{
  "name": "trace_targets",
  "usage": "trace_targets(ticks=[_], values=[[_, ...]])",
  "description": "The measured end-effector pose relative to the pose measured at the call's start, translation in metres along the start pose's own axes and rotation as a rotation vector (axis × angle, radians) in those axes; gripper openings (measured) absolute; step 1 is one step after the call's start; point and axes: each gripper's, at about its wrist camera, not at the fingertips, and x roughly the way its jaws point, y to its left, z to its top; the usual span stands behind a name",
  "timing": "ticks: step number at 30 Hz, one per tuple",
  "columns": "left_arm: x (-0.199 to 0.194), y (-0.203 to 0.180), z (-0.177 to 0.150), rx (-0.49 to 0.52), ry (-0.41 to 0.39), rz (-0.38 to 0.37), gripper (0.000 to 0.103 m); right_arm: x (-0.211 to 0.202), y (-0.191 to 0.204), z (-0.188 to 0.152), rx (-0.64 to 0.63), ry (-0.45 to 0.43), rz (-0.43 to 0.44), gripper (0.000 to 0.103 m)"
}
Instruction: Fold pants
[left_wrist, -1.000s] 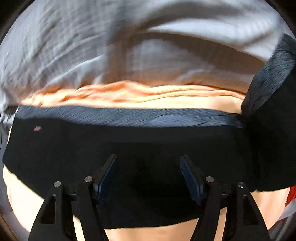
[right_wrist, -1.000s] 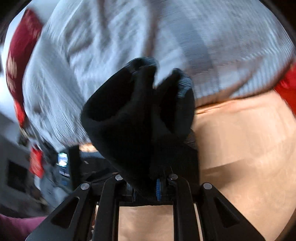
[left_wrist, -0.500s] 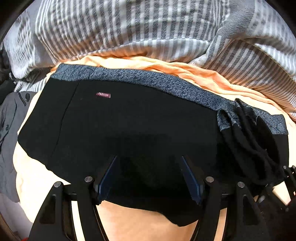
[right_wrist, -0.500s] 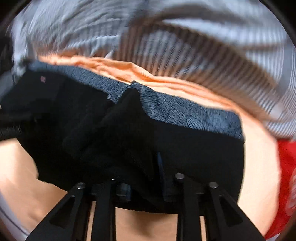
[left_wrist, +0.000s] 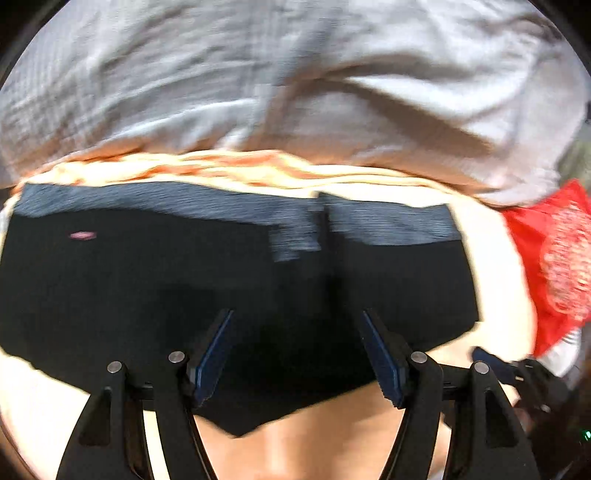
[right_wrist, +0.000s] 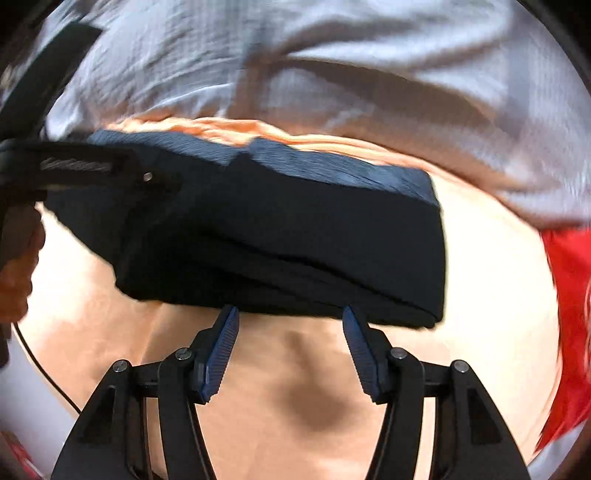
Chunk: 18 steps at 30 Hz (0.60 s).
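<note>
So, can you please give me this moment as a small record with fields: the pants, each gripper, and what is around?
pants: black pants with grey waistband, lying folded on the orange sheet
left gripper: left gripper open, over the pants, holding nothing
right gripper: right gripper open, at the near edge of the pants, holding nothing
behind: grey blanket
right side: red cloth
image quality: both views blurred

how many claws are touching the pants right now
0 that I can confirm. The left claw hangs open over the black pants, contact unclear; the right claw is open at their near edge, holding nothing. Motion blur may hide contact.
</note>
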Motion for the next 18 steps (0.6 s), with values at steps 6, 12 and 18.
trace_targets(ticks=[6,12,18], values=[[0.029,-0.032,0.012,0.056,0.05,-0.04,0.07,0.0,-0.027,-0.007,0.114,0.022,0.032,0.063],[0.039,-0.042,0.008,0.059,0.099,-0.058,0.005,0.002,-0.041,-0.014,0.173,0.043,0.089,0.061],[0.04,-0.036,-0.013,0.078,0.11,0.035,0.005,0.003,-0.055,-0.021,0.23,0.069,0.12,0.05]])
